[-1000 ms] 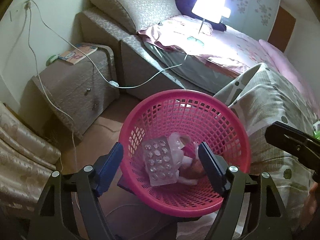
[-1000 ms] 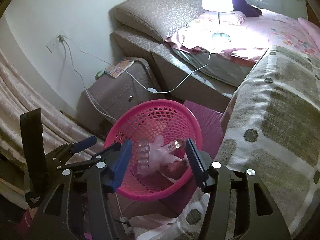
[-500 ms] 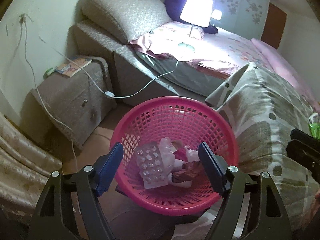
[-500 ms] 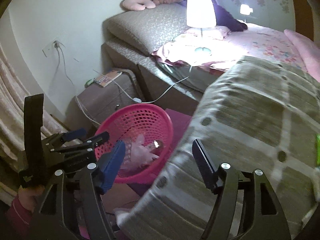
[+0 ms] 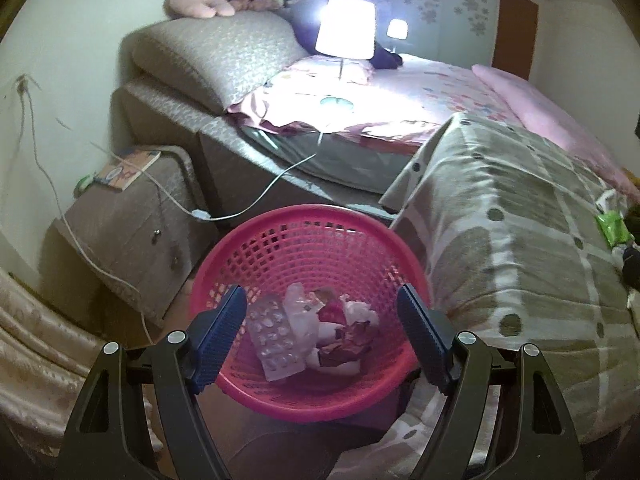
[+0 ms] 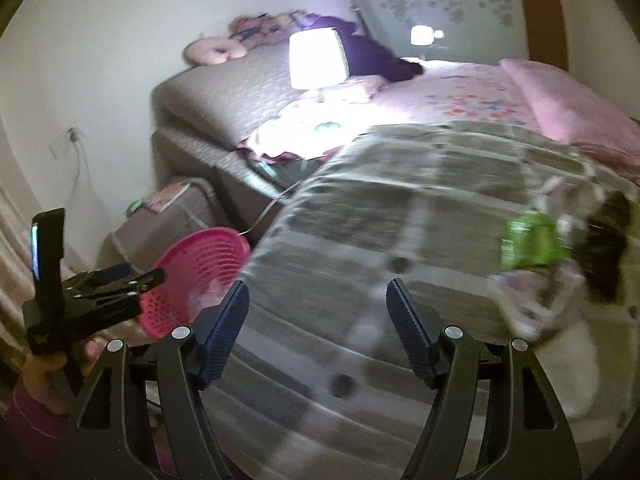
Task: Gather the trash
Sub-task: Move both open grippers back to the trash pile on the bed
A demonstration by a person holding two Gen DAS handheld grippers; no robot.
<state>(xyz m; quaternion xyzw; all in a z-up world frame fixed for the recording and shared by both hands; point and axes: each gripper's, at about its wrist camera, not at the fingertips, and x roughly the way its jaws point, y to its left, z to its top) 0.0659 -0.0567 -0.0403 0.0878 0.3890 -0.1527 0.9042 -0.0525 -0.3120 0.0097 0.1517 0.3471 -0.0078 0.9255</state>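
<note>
1. Beside the bed, low on the floor: pink basket [image 5: 308, 240] sits between a grey nightstand [image 5: 132, 232] and the patterned blanket [image 5: 520, 240] hanging over the bed edge.
2. Basket contents: blister pack [image 5: 276, 340], crumpled wrappers [image 5: 348, 328].
3. Surroundings: lit lamp [image 5: 346, 34] on the mattress, its white cord [image 5: 260, 196] trailing down past the basket rim; book [image 5: 128, 168] on the nightstand.
4. Green wrapper [image 6: 532, 244] lies on the blanket next to a dark item, blurred; more pale litter just beside it.
5. Left claw [image 5: 320, 332]: spread wide, empty, over the basket.
6. Right claw [image 6: 316, 320]: spread wide, empty, above the blanket, well apart from the green wrapper.
7. Writing: none legible.
</note>
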